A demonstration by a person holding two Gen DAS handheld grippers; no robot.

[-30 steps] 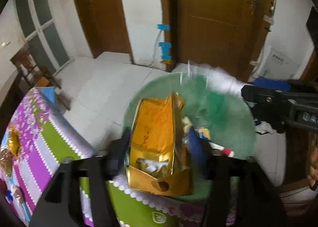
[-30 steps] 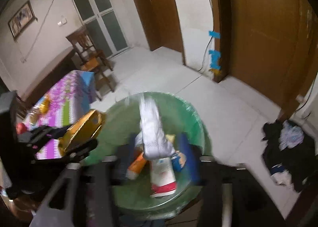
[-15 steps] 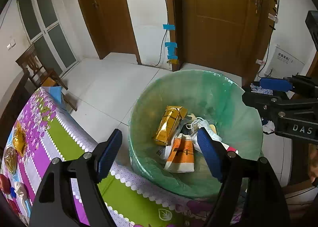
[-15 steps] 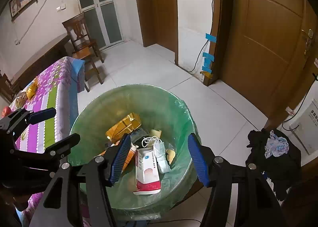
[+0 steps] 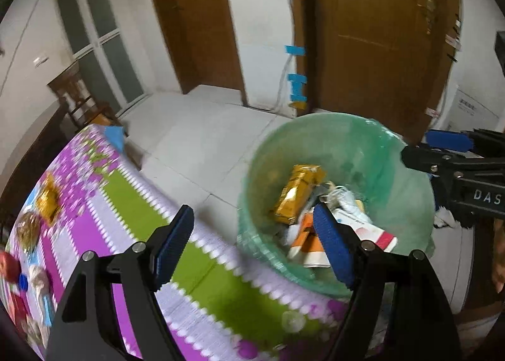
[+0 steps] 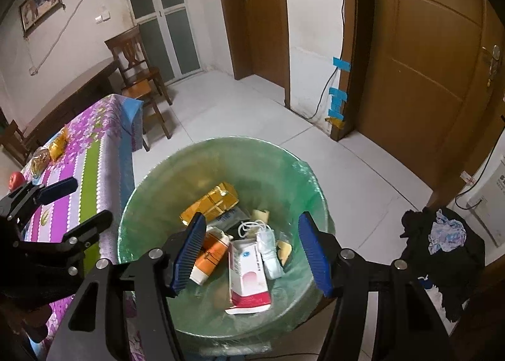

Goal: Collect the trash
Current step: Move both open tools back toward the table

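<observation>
A bin with a green liner (image 6: 221,143) stands on the floor beside the table and holds trash: a gold packet (image 6: 210,203), an orange-and-white carton (image 6: 210,253), a white-and-red box (image 6: 249,275) and a white mask (image 6: 268,250). My right gripper (image 6: 252,253) hovers open above the bin with nothing between its blue pads. My left gripper (image 5: 252,245) is open and empty too, over the table edge, with the bin (image 5: 315,122) and the gold packet (image 5: 296,193) to its right. Each gripper shows in the other view: the left gripper (image 6: 72,207), the right gripper (image 5: 451,152).
The table has a purple, green and white cloth (image 5: 94,203) with gold snack packets (image 5: 47,203) and a red apple (image 6: 15,179). A wooden chair (image 6: 139,76) stands behind it. A dark clothes pile (image 6: 442,250) lies right of the bin. Brown doors line the far wall.
The left gripper let go of the gold packet and the right gripper dropped a white item; both now lie in the bin. The left gripper has since swung left toward the table.
</observation>
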